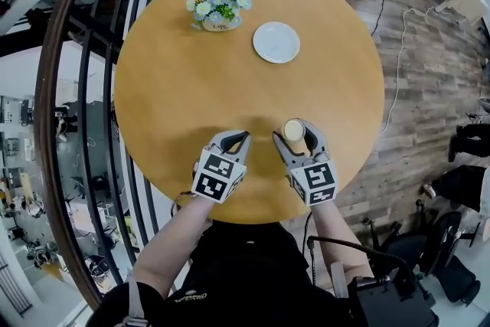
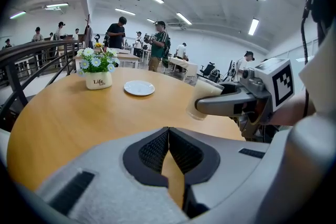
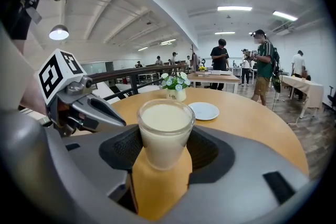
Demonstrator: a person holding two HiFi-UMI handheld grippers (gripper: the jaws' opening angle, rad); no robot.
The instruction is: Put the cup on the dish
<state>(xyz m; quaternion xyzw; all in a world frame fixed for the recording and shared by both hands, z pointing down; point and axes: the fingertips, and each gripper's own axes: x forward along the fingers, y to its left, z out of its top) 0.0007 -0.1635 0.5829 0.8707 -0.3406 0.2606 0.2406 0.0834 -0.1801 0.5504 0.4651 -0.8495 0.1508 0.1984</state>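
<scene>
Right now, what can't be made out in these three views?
Whether the cup touches the table: head view looks down on its rim; the right gripper crowds its base in its own view.
The flower pot's small print: too small everywhere.
The cup's far side, left gripper view: behind the right gripper.

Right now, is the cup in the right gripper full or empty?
Full. In the right gripper view the cup shows a cream-coloured filling almost up to its rim.
</scene>
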